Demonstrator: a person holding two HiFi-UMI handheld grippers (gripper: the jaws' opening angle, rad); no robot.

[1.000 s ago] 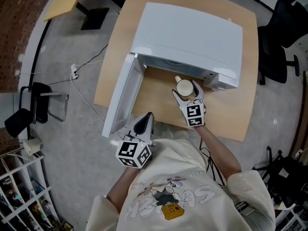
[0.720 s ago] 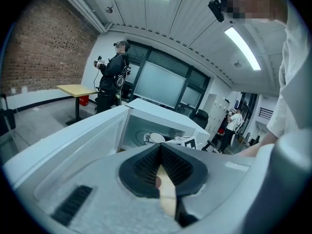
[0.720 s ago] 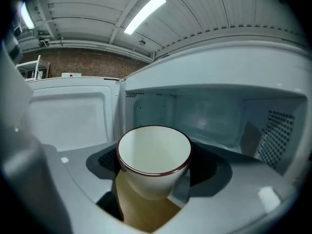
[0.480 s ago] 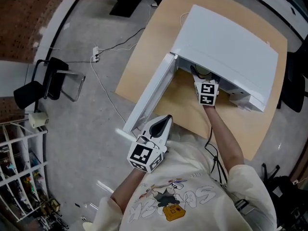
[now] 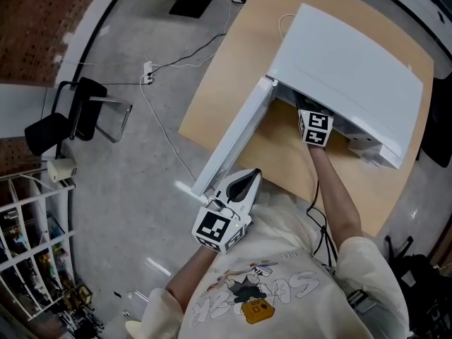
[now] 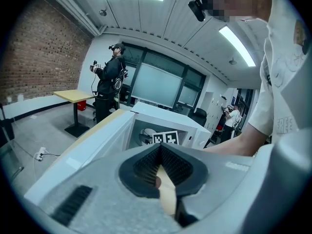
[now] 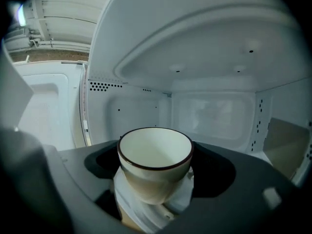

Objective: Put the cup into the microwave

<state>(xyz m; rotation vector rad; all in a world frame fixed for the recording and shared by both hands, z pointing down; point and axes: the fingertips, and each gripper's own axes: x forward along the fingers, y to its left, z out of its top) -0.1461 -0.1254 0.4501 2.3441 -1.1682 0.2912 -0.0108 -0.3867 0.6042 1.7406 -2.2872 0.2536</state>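
The white microwave (image 5: 353, 62) stands on the wooden table (image 5: 233, 69) with its door (image 5: 236, 136) swung wide open to the left. A cream cup with a dark rim (image 7: 155, 155) is inside the white cavity, upright, between the jaws of my right gripper (image 7: 155, 191). Those jaws are opening and still cradle the cup's lower body. From the head view only that gripper's marker cube (image 5: 316, 128) shows at the opening; the cup is hidden under the roof. My left gripper (image 5: 247, 179) hangs shut and holds nothing, near the door's outer end.
The open door juts past the table's near edge toward my left gripper. On the floor at the left are a black chair (image 5: 78, 115), a cable with a power strip (image 5: 148, 69) and a wire rack (image 5: 28, 260). A person in black (image 6: 109, 77) stands far back.
My right gripper has carried the cup from in front of the opening into the microwave's cavity. The left gripper has stayed near the door's end, a little higher.
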